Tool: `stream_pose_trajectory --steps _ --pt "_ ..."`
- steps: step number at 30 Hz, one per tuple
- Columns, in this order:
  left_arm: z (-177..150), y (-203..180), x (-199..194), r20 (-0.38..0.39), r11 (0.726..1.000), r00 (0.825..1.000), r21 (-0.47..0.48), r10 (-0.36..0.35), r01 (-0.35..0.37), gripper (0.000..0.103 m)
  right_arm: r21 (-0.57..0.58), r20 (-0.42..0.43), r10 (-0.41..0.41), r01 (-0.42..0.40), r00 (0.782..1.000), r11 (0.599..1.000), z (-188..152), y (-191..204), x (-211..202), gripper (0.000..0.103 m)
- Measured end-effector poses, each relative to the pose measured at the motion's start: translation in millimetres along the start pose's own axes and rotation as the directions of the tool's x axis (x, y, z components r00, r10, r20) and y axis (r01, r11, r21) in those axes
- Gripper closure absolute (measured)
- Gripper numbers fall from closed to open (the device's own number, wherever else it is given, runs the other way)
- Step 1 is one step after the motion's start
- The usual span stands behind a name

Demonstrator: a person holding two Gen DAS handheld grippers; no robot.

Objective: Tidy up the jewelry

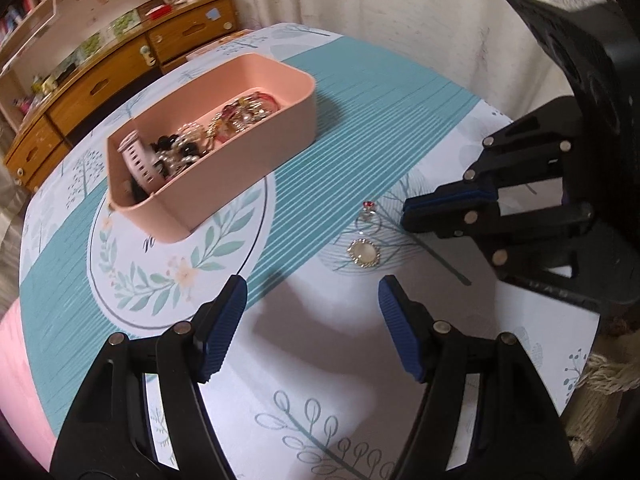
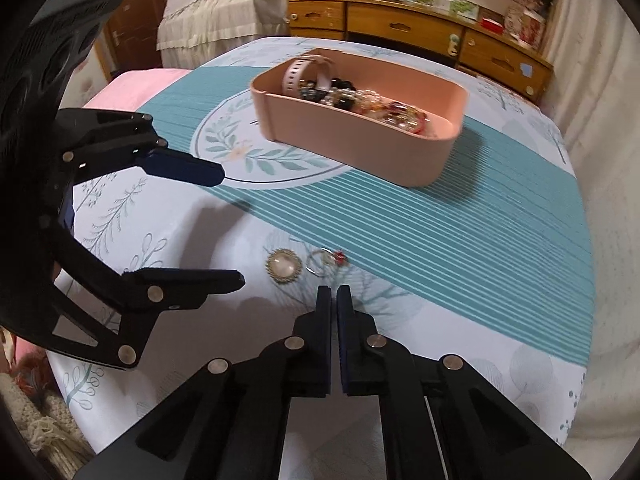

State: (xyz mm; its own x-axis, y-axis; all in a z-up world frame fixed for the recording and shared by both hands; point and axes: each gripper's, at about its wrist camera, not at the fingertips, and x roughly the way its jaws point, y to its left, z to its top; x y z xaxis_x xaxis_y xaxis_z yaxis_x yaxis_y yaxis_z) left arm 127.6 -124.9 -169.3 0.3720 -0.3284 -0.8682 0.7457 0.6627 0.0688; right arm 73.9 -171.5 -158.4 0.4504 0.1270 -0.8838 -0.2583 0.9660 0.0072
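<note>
The left gripper is hovering with jaws spread wide and empty; the right gripper is sitting with jaws closed on nothing. The brooch and ring are lying on the counter at centre frame, and the pink box is sitting upper centre.

Left wrist view: camera sits behind the left tool, looking steeply down and forward over the near surface, close above it; the right tool enters at the right edge. Right wrist view: camera sits behind the right tool, tilted down likewise, with the left tool at the left edge. Both views share the patterned surface, the box in the middle distance, the brooch and ring near the tools, and the far cabinet.
</note>
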Motion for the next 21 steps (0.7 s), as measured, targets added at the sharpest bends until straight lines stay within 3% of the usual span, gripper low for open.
stream_pose_trajectory --steps 6,13,19,21 --pt "10 -5 14 -0.018 0.999 1.0 0.042 0.002 -0.001 0.049 0.048 0.002 0.023 -0.023 1.0 0.999 -8 -13 -6 0.099" --pt "19 -11 19 0.0 0.997 1.0 0.077 -0.008 0.008 0.055 0.058 0.003 0.029 -0.029 1.0 0.998 -8 -14 -7 0.099" --pt "21 -16 20 0.002 0.997 1.0 0.075 -0.025 0.025 0.07 0.076 0.007 0.041 -0.041 0.999 0.996 -9 -15 -6 0.099" --pt "21 -18 19 0.0 0.997 1.0 0.069 -0.031 0.031 0.083 0.077 0.007 0.04 -0.041 0.999 0.996 -8 -15 -6 0.099"
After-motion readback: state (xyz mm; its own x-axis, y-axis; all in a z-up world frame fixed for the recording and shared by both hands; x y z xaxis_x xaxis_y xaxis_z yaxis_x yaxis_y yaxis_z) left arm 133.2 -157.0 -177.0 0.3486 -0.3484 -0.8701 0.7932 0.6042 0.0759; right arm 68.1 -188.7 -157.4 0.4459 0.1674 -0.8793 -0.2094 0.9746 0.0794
